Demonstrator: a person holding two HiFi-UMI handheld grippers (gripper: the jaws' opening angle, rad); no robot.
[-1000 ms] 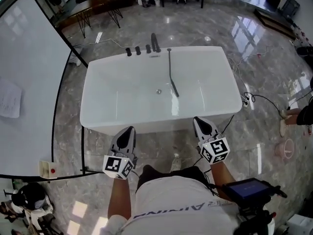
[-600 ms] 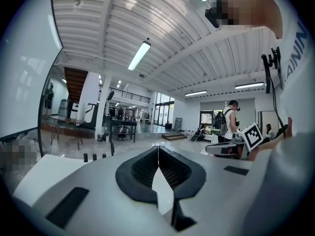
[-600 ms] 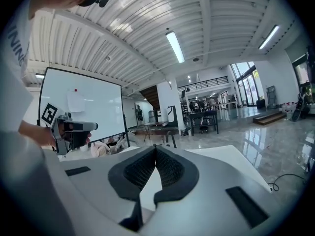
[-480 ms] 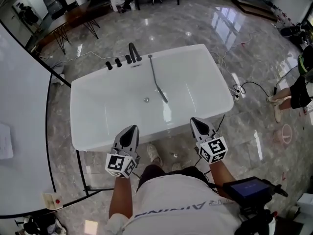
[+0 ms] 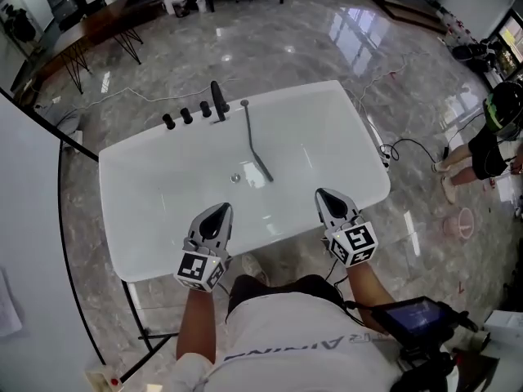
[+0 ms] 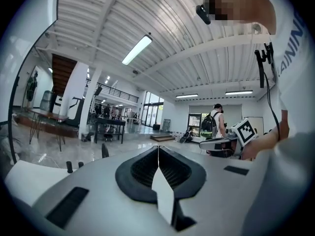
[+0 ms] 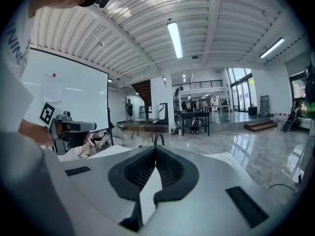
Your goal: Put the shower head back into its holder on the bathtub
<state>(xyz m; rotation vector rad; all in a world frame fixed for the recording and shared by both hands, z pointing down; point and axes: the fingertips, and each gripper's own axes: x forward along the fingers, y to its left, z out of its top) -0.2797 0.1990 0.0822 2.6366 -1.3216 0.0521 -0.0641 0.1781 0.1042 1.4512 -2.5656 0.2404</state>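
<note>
L tongs (image 5: 219, 211) + R tongs (image 5: 327, 196) clenched, empty; shower head (image 5: 253, 147) lying in tub (image 5: 155, 211).

left gripper (image 5: 221, 209) sits at 7 o'clock in the head view. jaws pressed fully together, nothing between them, tip aimed about 12–1 o'clock. right gripper (image 5: 322, 193) sits at 4–5 o'clock. jaws also closed, empty, tip aimed about 11 o'clock. left forearm (image 5: 196, 327) and right forearm (image 5: 369, 288) are bare, extended forward side by side, well apart. both grippers near level, slightly nose-down.
</note>
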